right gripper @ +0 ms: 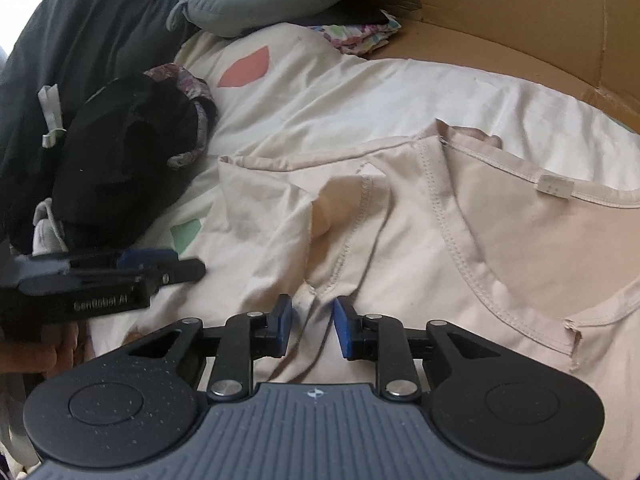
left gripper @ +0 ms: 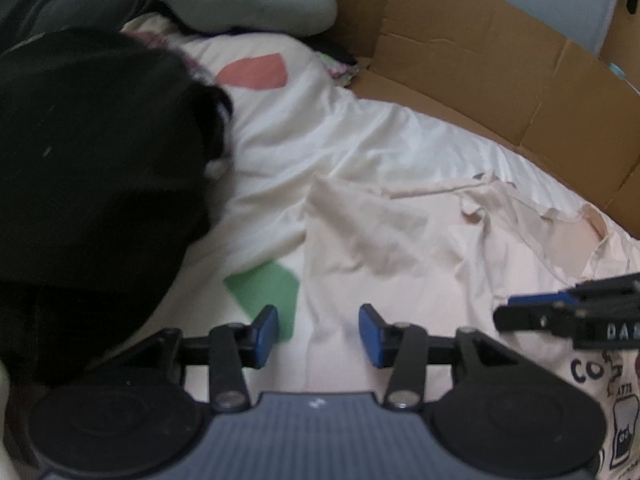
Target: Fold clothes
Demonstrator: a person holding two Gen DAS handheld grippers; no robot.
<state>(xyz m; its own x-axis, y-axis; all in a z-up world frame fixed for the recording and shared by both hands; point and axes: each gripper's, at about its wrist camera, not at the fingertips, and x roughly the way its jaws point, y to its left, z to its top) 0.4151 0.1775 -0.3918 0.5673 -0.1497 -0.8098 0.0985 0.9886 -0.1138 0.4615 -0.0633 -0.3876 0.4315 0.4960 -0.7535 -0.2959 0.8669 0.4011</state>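
Both the left gripper point(left gripper: 318, 334) and right gripper point(right gripper: 311, 326) hang part-open and empty over the cream T-shirt point(right gripper: 460, 240); probably smooth the folded sleeve point(right gripper: 264, 208) flat before folding again.

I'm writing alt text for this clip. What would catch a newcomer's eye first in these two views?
The pale peach T-shirt stands out first, spread crumpled across the white sheet, with its neckline toward the right. Just above it, the right gripper has its blue pads apart over a fold, and the left gripper hangs open at the shirt's left edge. A black garment is heaped at the left, with brown cardboard behind.
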